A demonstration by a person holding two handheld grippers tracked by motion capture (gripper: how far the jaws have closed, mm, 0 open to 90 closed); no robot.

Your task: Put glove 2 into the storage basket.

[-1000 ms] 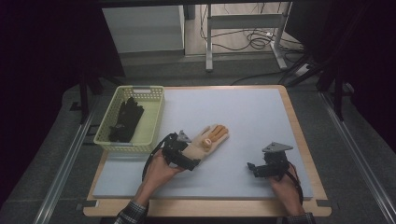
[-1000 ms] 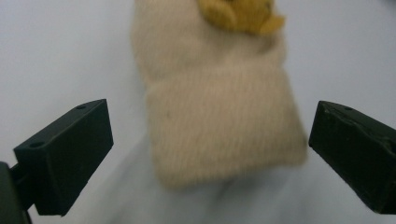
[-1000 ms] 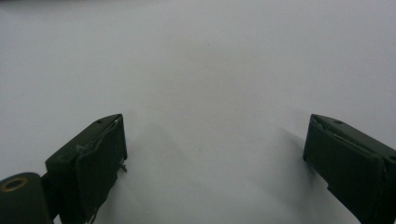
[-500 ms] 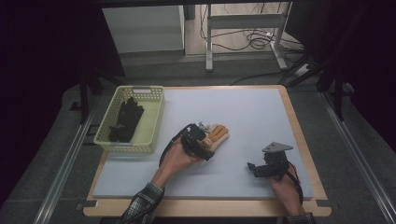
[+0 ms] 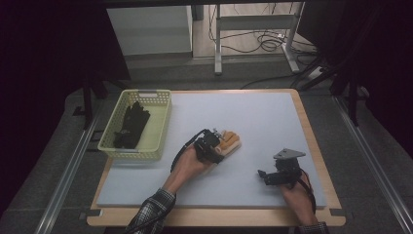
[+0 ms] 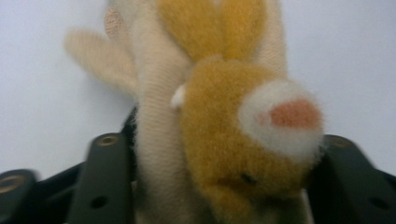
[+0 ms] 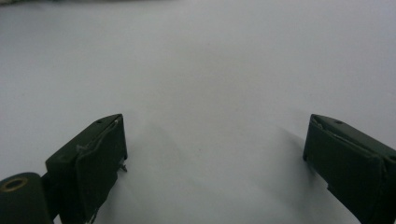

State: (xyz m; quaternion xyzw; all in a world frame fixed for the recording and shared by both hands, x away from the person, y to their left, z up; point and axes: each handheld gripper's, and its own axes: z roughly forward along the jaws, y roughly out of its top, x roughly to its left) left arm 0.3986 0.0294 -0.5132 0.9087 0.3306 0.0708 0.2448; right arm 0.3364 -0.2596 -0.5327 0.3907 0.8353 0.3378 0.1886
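Observation:
A cream knitted glove with a tan plush animal head, white muzzle and pink nose (image 6: 247,140) lies on the pale mat near the middle (image 5: 230,140). My left gripper (image 5: 213,150) is down over its near end. In the left gripper view the jaws (image 6: 224,144) stand wide apart on either side of the plush, which fills the gap between them. My right gripper (image 5: 265,176) rests low over the bare mat at the front right. It is open (image 7: 215,135), with nothing between its fingers.
A yellow-green mesh basket (image 5: 163,119) stands at the left edge of the mat with black cloth items (image 5: 131,126) inside. The wooden table rim (image 5: 316,146) frames the mat. Metal table legs and cables lie beyond the far edge.
My left hand has moved forward and to the right, bringing its gripper from beside the glove onto its near end. The right gripper has stayed still.

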